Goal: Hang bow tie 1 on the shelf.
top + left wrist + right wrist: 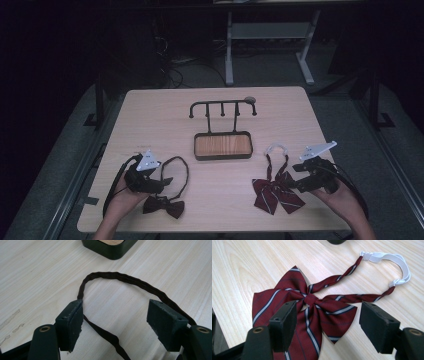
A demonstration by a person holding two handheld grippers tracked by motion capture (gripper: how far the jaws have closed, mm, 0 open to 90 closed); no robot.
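A dark brown bow tie (pixel 163 204) lies near the table's front left, its neck strap (pixel 181 167) (pixel 125 280) looped toward the tray. My left gripper (pixel 162 183) (pixel 115 322) is open just over that strap, jaws either side of the loop. A maroon striped bow tie (pixel 276 194) (pixel 309 307) with a white elastic band (pixel 276 148) (pixel 392 258) lies at the front right. My right gripper (pixel 295 187) (pixel 327 322) is open above the bow's wings, with nothing gripped.
A dark rack with several hooks (pixel 223 106) rises from a wood-bottomed tray (pixel 223 145) (pixel 110 251) at the table's middle. The light wooden table (pixel 150 120) has bare room behind and beside the tray. Dark floor and a desk frame lie beyond.
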